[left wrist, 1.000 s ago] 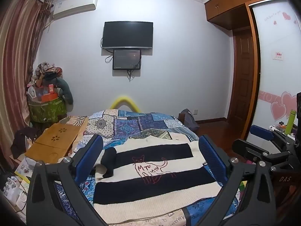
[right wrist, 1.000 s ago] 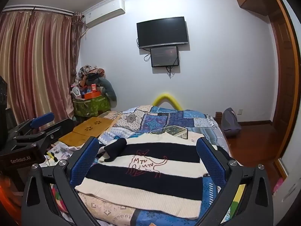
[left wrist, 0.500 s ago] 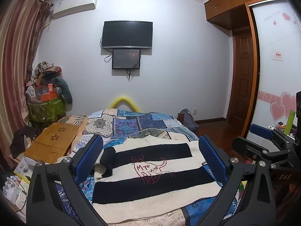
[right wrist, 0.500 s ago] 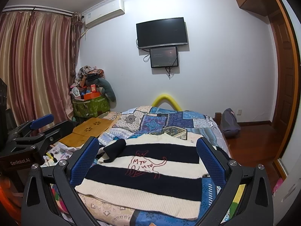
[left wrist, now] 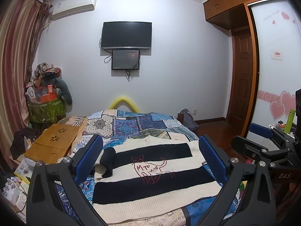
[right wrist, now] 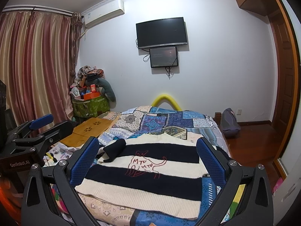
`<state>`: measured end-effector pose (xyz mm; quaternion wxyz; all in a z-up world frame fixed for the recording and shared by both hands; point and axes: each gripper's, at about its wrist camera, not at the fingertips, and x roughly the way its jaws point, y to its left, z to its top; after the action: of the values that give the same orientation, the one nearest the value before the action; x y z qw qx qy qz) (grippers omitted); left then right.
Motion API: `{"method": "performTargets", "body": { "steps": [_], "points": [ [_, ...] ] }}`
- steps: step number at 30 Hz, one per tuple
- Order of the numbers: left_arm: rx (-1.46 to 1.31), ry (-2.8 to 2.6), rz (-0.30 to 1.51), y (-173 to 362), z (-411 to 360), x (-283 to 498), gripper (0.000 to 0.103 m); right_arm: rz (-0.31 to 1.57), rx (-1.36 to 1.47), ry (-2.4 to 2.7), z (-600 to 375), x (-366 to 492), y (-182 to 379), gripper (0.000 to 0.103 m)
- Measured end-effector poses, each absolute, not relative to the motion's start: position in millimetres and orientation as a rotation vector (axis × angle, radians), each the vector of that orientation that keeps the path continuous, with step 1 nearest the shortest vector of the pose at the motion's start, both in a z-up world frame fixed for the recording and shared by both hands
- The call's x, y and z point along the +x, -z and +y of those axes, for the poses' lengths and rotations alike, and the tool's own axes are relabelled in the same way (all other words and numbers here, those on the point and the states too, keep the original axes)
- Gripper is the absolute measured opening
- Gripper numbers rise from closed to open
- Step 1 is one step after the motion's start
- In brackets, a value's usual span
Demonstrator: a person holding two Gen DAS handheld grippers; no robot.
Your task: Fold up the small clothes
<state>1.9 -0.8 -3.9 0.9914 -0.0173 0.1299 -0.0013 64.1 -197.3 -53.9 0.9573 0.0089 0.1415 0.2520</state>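
Note:
A cream and black striped sweater (left wrist: pixel 150 177) with a red cat outline lies flat on the patchwork bed (left wrist: pixel 131 124); it also shows in the right wrist view (right wrist: pixel 146 177). One black-cuffed sleeve (left wrist: pixel 109 162) is folded over its left side. My left gripper (left wrist: pixel 150 160) is open and empty above the sweater's near part. My right gripper (right wrist: pixel 148 160) is open and empty, also above it. Each gripper shows in the other's view: the right one (left wrist: pixel 263 145), the left one (right wrist: pixel 35 133).
A wooden lap desk (left wrist: pixel 52 143) lies at the bed's left. A green bin (left wrist: pixel 45 109) piled with things stands by the curtain. A grey bag (left wrist: pixel 188 118) sits on the floor at right, near a wooden door (left wrist: pixel 242 79). A TV (left wrist: pixel 127 34) hangs on the wall.
Both grippers have drifted very slightly; the view shifted a little. The sweater has not moved and both grippers stay open.

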Motion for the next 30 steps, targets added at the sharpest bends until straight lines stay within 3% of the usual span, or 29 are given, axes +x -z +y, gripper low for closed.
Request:
{"method": "performTargets", "body": {
  "steps": [30],
  "points": [
    [-0.052, 0.004, 0.272, 7.9, 1.3, 6.7, 0.103, 0.292, 0.019, -0.506, -196.3, 64.3, 56.7, 0.103]
  ]
}}
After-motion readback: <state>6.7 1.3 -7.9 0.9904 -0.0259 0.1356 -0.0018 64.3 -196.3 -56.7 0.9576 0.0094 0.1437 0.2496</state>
